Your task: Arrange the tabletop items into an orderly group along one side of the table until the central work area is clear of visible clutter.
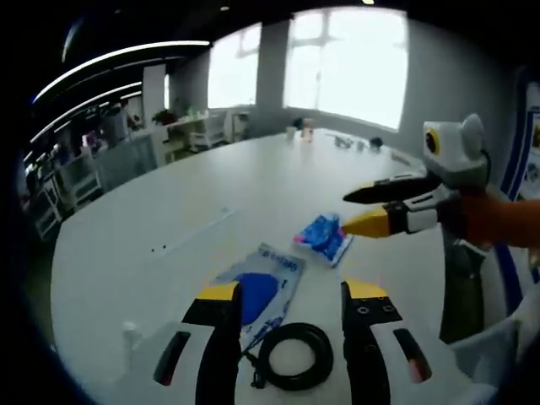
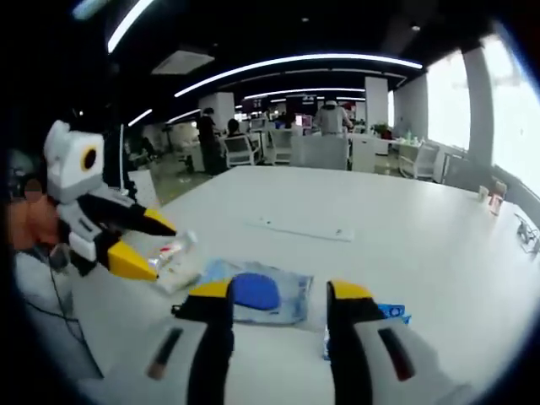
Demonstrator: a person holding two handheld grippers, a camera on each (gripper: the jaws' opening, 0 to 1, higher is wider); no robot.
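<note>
A clear bag holding a blue object lies on the white table, just ahead of my left gripper, whose jaws stand wide open above it. A black coiled cable rests between those jaws, lower down. A small blue packet lies beyond the bag, and my right gripper hovers open right beside it. In the right gripper view, my right gripper is open over the bag; the blue packet peeks from behind its right jaw. My left gripper is open near a white tube.
A thin white strip lies mid-table. Cups and small items stand at the far end near the windows. A white upright piece stands left of my left jaw. Chairs and people are beyond the table. An orange sleeve is at right.
</note>
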